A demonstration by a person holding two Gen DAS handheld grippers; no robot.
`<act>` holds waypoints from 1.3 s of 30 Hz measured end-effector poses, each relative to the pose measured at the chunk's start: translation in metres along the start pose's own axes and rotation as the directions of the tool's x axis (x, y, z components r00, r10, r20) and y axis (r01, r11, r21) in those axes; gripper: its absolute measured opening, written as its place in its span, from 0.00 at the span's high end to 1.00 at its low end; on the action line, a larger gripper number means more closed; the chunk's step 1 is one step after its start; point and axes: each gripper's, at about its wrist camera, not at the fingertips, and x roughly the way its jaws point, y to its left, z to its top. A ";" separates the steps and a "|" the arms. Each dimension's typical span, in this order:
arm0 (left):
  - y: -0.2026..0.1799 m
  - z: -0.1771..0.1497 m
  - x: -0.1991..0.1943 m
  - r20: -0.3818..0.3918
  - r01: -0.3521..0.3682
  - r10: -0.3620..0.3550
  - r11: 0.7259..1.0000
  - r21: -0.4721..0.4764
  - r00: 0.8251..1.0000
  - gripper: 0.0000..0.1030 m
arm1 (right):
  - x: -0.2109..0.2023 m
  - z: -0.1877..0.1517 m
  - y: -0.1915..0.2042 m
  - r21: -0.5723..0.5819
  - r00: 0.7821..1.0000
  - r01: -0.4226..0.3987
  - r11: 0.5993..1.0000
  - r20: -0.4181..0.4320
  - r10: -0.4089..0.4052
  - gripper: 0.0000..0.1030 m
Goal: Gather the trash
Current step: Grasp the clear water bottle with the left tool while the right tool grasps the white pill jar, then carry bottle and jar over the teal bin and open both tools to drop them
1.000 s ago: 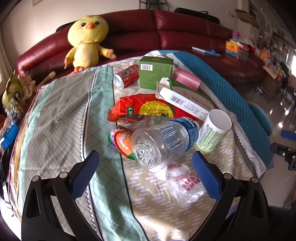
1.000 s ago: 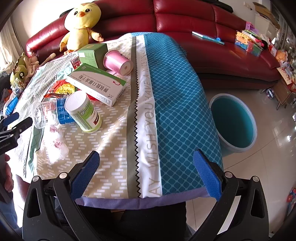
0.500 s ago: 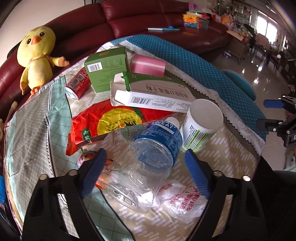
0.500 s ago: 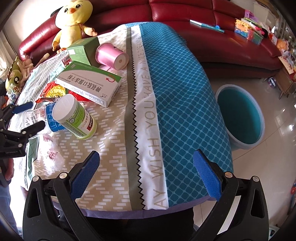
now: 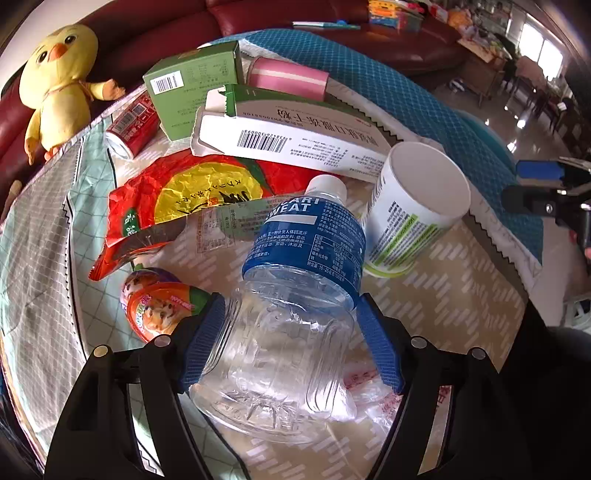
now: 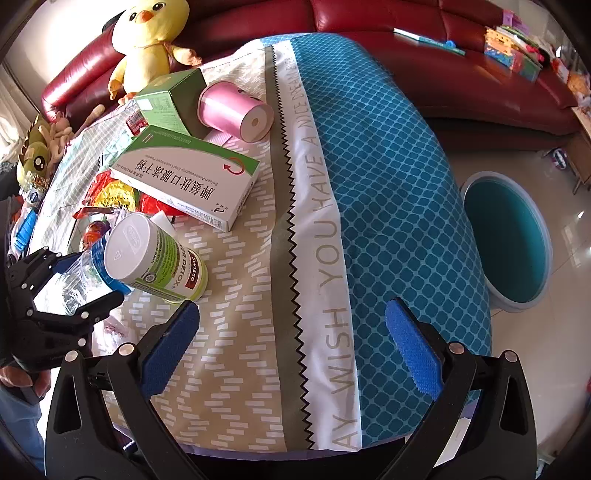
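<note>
- My left claw (image 5: 286,343) grips the clear plastic bottle (image 5: 291,321); both blue pads (image 5: 376,347) press against its ribbed lower body, one on each side.
- The bottle lies on its side on the patterned tablecloth (image 6: 258,332), white cap pointing away from my left claw, blue label on its upper half.
- Landmark for what follows: this bottle.
- White supplement jar (image 5: 413,210), green-labelled, lies tipped just beside the bottle's shoulder, on the side toward my right claw; whether the two touch I cannot tell.
- Crinkled clear plastic wrapper (image 5: 364,387) sits under and beside the bottle's base.
- Red and yellow snack bag (image 5: 177,199) lies flattened beyond the bottle's label, its torn edge close to it.
- Small orange packet (image 5: 155,306) lies next to the bottle, just outside my left pad.
- Long white and green carton (image 5: 291,136) lies beyond the cap, partly over the snack bag.
- Green box (image 5: 192,88), pink ribbon spool (image 5: 288,79) and red can (image 5: 129,125) lie farther beyond the carton.
- Yellow plush chick (image 5: 59,85) sits on the red sofa (image 5: 295,14) well beyond the bottle.
- My right claw (image 6: 291,347) stands wide with nothing between the pads, hovering over the cloth near the table's front edge, apart from the bottle.
- Teal bin (image 6: 509,240) stands on the floor on the far side of the table from the bottle.
</note>
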 end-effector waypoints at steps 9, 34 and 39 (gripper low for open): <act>0.008 -0.003 -0.033 0.101 0.026 -0.013 0.991 -0.130 0.995 0.34 | -0.005 0.013 -0.010 -0.016 0.999 0.027 1.000 0.022 -0.027 0.06; 0.036 -0.045 -0.024 0.093 0.021 0.010 0.946 -0.323 0.996 0.29 | 0.028 0.021 0.102 -0.229 0.983 -0.180 0.957 -0.061 0.171 0.47; 0.033 -0.044 -0.024 0.097 0.011 0.021 0.948 -0.318 0.995 0.33 | 0.025 0.025 0.091 -0.207 0.981 -0.195 0.959 -0.027 0.193 0.53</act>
